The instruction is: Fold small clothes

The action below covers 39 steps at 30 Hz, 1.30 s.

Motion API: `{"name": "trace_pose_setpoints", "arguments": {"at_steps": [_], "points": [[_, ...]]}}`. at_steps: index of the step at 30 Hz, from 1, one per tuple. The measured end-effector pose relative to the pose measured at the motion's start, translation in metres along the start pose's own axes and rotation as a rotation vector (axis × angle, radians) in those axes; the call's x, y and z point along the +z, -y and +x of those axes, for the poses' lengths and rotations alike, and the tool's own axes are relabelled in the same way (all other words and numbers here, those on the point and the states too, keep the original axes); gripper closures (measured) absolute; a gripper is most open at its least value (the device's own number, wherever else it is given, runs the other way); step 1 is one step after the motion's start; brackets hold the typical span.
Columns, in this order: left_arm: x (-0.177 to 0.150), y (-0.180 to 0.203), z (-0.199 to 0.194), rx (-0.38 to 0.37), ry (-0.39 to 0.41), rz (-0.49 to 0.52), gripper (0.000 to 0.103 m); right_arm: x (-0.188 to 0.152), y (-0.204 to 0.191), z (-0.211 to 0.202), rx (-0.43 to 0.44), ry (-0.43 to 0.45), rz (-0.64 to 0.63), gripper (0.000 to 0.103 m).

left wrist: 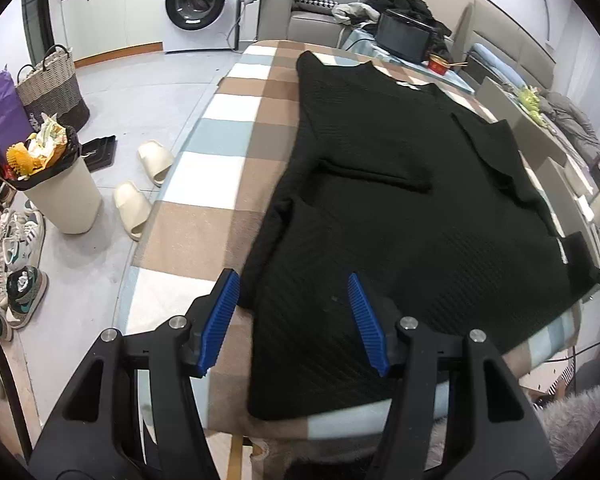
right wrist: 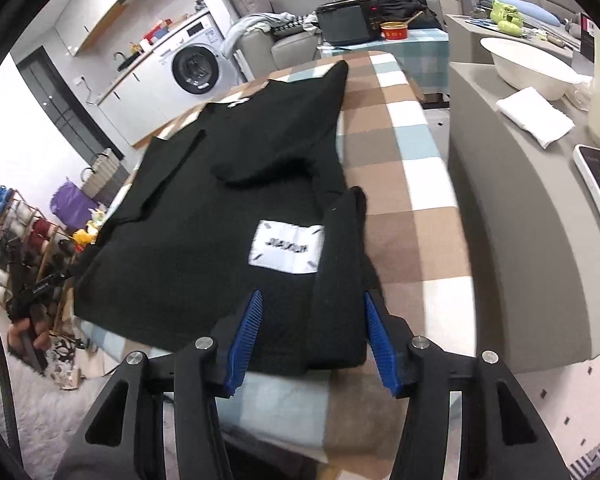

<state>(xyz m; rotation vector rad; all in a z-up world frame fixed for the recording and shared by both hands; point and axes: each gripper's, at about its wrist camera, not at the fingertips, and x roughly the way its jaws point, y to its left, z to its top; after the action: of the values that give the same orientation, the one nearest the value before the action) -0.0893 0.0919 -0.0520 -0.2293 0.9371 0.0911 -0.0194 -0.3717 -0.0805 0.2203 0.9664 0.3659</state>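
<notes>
mostly flat, ribbed black sweater [left wrist: 400,208] on checked blanket [left wrist: 204,236], near hem hidden behind left gripper [left wrist: 296,320], right gripper [right wrist: 312,340], both parted, seemingly empty

A lived-in home, an open room that mixes laundry corner, sitting area and entry. A front-loading washer [left wrist: 198,0] stands built in beside white cabinets [left wrist: 100,12] under a counter. A grey sofa [left wrist: 300,16] behind is heaped with clothes. On the floor lie slippers [left wrist: 140,188] and a row of sneakers [left wrist: 16,264] by a full bin [left wrist: 60,188], with a woven basket [left wrist: 52,84] near it. From the right wrist, a shoe rack [right wrist: 16,240] shows at the wall. A checked blanket [left wrist: 220,152] covers the tabletop, and a white bowl [right wrist: 528,64] sits on the grey counter beside it.
</notes>
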Motion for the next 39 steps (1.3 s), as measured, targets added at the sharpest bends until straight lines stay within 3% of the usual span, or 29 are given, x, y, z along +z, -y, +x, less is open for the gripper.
{"name": "trace_pose_setpoints", "arguments": {"at_steps": [8,14,19,31,39], "points": [[-0.016,0.019,-0.011,-0.028,-0.014,0.024,0.049,-0.003,-0.005,0.010,0.053,-0.004,-0.005,0.050],[-0.020,0.015,-0.007,0.015,-0.032,0.004,0.049,-0.004,-0.003,0.021,0.066,-0.026,-0.003,0.050],[-0.023,0.012,0.002,0.007,-0.054,-0.010,0.049,-0.004,0.000,0.023,0.074,-0.024,0.008,0.050],[-0.004,0.011,0.033,0.028,-0.053,-0.025,0.049,0.002,0.000,0.030,0.101,-0.017,0.018,0.050],[0.008,0.007,0.048,0.003,-0.048,-0.030,0.049,0.006,0.002,0.035,0.101,-0.022,0.023,0.050]]}}
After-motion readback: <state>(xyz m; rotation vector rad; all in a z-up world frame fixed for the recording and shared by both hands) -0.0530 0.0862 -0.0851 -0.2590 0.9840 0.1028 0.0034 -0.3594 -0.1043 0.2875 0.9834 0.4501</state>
